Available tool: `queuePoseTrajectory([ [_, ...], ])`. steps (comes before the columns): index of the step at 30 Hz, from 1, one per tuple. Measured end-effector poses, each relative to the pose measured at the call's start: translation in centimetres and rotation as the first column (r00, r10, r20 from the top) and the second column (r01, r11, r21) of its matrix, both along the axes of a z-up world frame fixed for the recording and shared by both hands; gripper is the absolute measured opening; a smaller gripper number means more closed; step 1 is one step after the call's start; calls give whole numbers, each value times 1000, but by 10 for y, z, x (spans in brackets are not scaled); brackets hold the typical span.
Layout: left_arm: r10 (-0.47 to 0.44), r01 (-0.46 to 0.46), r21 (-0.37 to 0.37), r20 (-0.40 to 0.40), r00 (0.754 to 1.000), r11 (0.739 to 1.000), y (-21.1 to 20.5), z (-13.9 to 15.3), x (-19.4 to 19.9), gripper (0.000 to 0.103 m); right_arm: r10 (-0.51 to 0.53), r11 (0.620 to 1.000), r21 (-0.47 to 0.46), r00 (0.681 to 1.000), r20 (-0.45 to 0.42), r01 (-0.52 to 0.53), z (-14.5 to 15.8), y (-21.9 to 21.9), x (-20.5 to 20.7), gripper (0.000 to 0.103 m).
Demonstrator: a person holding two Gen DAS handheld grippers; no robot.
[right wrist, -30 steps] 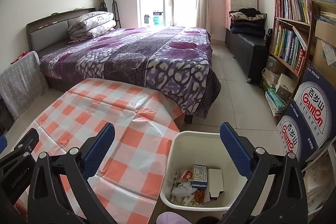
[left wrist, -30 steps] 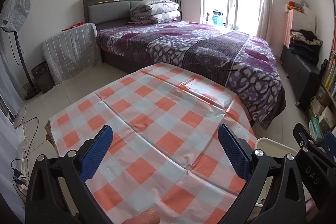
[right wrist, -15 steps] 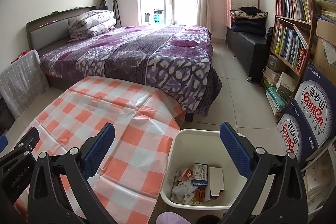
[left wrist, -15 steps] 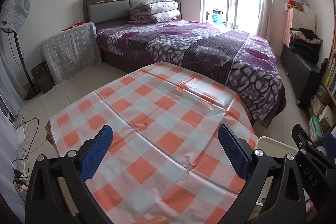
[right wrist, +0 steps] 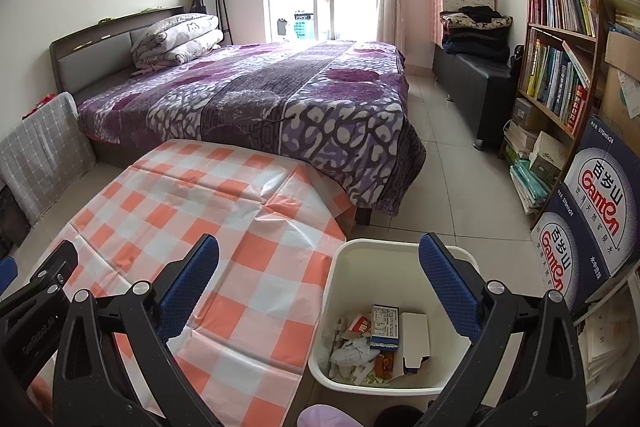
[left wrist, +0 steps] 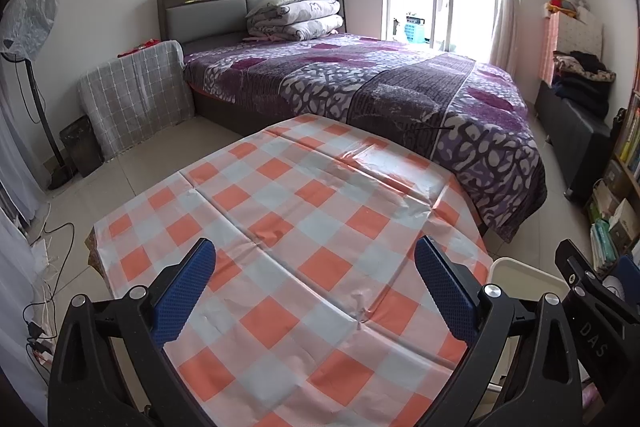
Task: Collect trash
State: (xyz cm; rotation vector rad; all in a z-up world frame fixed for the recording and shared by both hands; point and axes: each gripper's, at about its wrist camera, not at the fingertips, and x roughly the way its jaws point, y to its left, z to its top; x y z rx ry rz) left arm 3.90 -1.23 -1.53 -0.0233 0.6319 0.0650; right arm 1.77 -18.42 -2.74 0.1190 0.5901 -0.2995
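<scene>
A white waste bin (right wrist: pixel 352 255) stands on the floor right of the table; inside lie small boxes (right wrist: pixel 385 321), crumpled paper (right wrist: pixel 352 349) and wrappers. Its rim also shows in the left wrist view (left wrist: pixel 520 269). My right gripper (right wrist: pixel 318 285) is open and empty, held above the bin and the table's right edge. My left gripper (left wrist: pixel 314 287) is open and empty above the table with the orange-and-white checked cloth (left wrist: pixel 304 227). No loose trash shows on the cloth.
A bed with a purple cover (right wrist: pixel 280 99) stands just behind the table. A bookshelf (right wrist: pixel 560 39) and Ganten cartons (right wrist: pixel 588 219) line the right wall, a dark bench (right wrist: pixel 476 79) beyond. A fan (left wrist: pixel 28 23) and floor cables (left wrist: pixel 44 267) are at the left.
Both grippers stay open and almost still. A fingertip at the bottom edge of the left wrist view has dropped out of sight.
</scene>
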Motion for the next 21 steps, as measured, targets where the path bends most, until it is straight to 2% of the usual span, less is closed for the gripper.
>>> queuePoseTrajectory([
  [10, -25, 24, 24, 17, 1000, 999, 1, -5, -4, 89, 0, 1000, 7, 1000, -10, 0, -1, 1, 0, 96],
  [21, -17, 17, 1, -31, 999, 1000, 2, -5, 2, 91, 0, 1000, 8, 1000, -11, 0, 0, -1, 1, 96],
])
